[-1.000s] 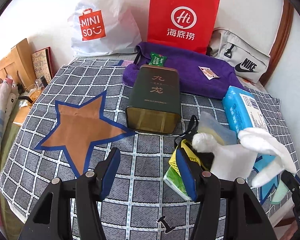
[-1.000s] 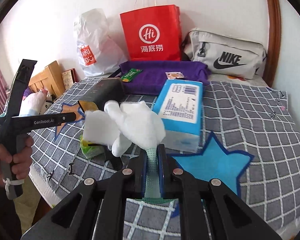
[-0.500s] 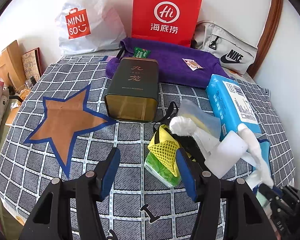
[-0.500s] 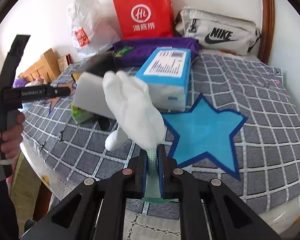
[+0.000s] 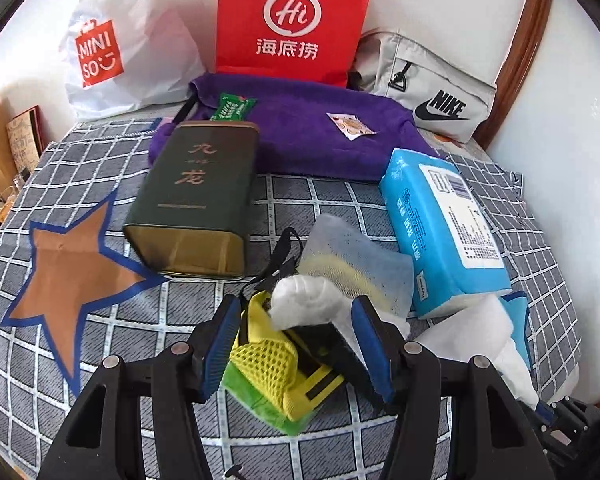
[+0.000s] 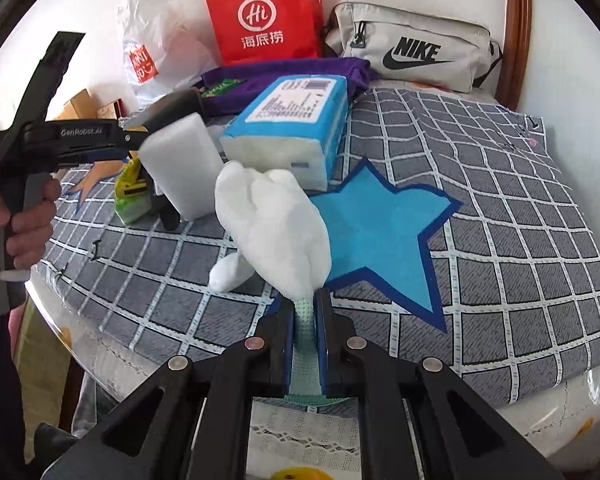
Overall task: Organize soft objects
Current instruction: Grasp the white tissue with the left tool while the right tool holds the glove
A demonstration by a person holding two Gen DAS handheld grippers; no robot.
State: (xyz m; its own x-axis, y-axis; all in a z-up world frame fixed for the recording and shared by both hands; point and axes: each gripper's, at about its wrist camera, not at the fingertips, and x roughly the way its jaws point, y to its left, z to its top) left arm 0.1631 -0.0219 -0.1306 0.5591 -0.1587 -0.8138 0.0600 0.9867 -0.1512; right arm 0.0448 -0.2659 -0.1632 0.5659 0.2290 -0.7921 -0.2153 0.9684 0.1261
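Behind purple towel (image 5: 308, 136): "Hi" bag (image 5: 292, 20); "NIKE" pouch (image 5: 432, 92)

"MINISO" on white plastic bag (image 5: 132, 60), "Hi 海底捞" on red paper bag (image 5: 288, 24), "NIKE" on grey pouch (image 5: 436, 92), "GenRobot.AI" on left gripper (image 6: 80, 136)

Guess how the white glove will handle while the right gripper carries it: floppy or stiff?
Probably floppy: the white glove, pinched at its green cuff by the right gripper, bulges and sags, one finger dangling. Likely light, since a narrow pinch holds it. It may swing and brush the white foam block close by.
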